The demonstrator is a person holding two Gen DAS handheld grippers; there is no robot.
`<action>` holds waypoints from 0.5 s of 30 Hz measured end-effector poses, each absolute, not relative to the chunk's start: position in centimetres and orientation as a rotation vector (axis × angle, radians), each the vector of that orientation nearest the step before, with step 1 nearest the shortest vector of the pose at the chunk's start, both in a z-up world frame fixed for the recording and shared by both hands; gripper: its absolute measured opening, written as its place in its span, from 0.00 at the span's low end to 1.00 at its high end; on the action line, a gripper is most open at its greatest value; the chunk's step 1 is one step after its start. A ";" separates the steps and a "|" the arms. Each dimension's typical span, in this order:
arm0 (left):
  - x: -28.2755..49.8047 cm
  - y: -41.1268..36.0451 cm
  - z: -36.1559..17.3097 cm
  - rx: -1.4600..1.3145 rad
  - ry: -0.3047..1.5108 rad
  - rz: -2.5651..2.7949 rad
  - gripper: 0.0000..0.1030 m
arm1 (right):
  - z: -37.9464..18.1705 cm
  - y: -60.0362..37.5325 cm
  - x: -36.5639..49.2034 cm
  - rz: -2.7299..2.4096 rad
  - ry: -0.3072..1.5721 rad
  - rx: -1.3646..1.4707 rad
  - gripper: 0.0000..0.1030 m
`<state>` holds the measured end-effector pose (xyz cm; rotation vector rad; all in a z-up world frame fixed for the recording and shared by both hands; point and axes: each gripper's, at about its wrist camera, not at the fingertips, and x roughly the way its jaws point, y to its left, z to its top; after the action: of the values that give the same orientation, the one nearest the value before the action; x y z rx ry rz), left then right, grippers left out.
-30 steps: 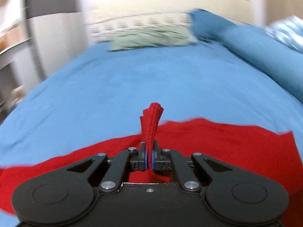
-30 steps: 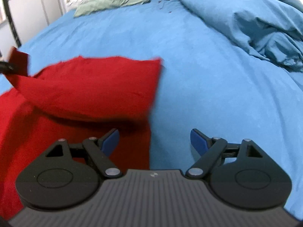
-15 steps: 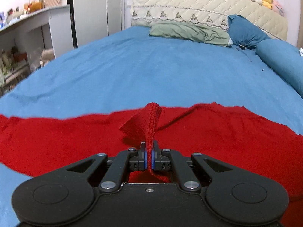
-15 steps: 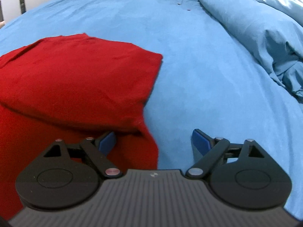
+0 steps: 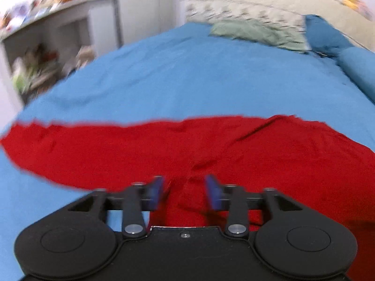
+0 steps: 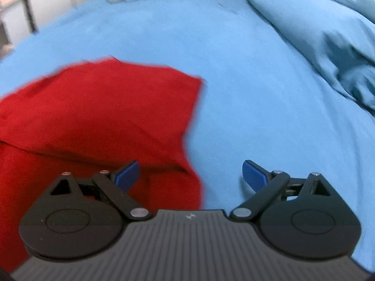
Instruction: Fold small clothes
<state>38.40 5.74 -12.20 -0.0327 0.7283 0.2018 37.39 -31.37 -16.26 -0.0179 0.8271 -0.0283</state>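
No readable writing shows in either view; the only mark is a small pale emblem on the ribbed grey body of the right gripper (image 6: 191, 175), too small to make out. The red garment (image 5: 187, 149) is a plain, solid red cloth with no print visible, lying on the blue bed sheet (image 5: 187, 77). In the left wrist view it spreads as a wide band across the bed, its far edge slightly wavy, with a diagonal crease toward the right and a few low wrinkles just ahead of the left gripper (image 5: 185, 188). That gripper's blue-padded fingers (image 5: 156, 187) stand apart over the cloth, nothing held between them. In the right wrist view one layer of the garment (image 6: 105, 107) lies folded over another, its corner pointing right onto the sheet. The right gripper's fingers (image 6: 252, 174) are spread wide and hold nothing, the left one over the red cloth, the right one over bare sheet. A rumpled blue duvet (image 6: 328, 35) lies at the right, and a pale green pillow (image 5: 255, 32) at the head of the bed.
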 end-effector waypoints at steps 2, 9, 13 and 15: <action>38.7 4.3 -11.7 0.042 0.701 0.127 0.69 | -16.0 -29.9 38.4 0.047 0.812 -0.004 1.00; 40.1 1.0 -13.2 0.085 0.727 -0.048 0.69 | -20.7 -28.3 41.4 0.107 0.883 0.050 1.00; 39.8 0.1 -13.8 0.104 0.732 -0.123 0.69 | -19.9 -28.4 41.0 0.114 0.906 0.013 1.00; 39.9 -0.1 -14.3 0.119 0.738 -0.147 0.69 | -18.6 -28.1 41.7 0.129 0.888 0.017 1.00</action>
<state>39.91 -0.08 -14.33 0.1189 0.7385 -0.1466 41.66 -28.13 -18.61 0.0169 0.8875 0.1289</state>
